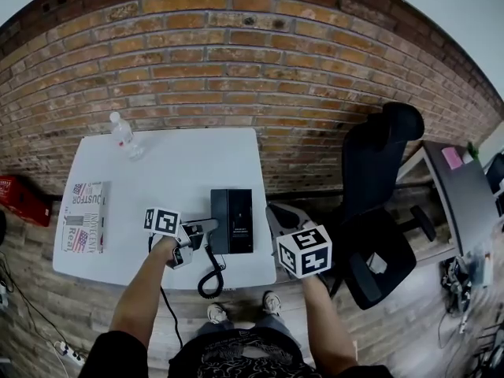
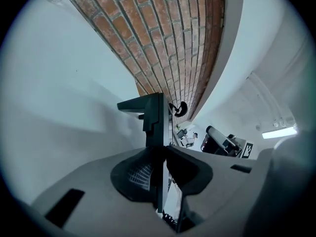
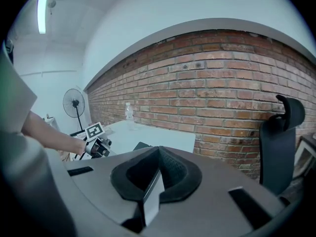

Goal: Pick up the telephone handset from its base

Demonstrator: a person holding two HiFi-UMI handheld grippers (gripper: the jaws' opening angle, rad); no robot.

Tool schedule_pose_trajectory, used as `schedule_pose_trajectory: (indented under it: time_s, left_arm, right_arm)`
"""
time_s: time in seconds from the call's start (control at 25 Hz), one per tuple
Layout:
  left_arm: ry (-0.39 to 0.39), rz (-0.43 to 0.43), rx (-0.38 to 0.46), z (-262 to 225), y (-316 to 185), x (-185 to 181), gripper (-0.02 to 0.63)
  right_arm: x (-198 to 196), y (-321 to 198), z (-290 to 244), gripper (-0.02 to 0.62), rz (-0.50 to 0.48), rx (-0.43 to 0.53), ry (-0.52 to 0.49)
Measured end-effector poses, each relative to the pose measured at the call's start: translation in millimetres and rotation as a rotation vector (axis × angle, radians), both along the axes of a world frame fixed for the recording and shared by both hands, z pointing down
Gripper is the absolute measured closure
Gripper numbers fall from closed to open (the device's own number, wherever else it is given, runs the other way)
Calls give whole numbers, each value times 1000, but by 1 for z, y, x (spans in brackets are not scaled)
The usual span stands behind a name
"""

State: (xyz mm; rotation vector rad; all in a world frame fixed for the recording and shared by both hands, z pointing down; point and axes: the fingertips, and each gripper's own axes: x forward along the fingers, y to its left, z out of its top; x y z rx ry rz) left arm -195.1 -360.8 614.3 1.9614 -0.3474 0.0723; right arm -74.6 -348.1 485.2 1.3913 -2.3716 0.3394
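A black telephone base [image 1: 241,222] stands near the front edge of the white table [image 1: 181,164]. Its black handset [image 1: 219,211] lies along the base's left side, and a coiled cord [image 1: 211,278] hangs off the table edge below it. My left gripper [image 1: 209,227] reaches in from the left and is shut on the handset. In the left gripper view the dark handset [image 2: 154,117] runs edge-on between the pads [image 2: 143,174]. My right gripper [image 1: 274,211] hovers just right of the base, shut and holding nothing; its pads [image 3: 170,174] meet.
A clear water bottle [image 1: 123,135] stands at the table's far left, and a printed box [image 1: 83,216] lies at its left edge. A black office chair [image 1: 379,211] sits to the right, with a grey desk [image 1: 465,199] beyond. A brick wall [image 1: 260,69] backs the table.
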Motion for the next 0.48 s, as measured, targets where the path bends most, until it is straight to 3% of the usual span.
schedule_pose_trajectory:
  time_s: [0.48]
  left_arm:
    - [1,-21,13,-8,1,1,531]
  right_arm:
    - [-1,6,1,597,14,-4,-12]
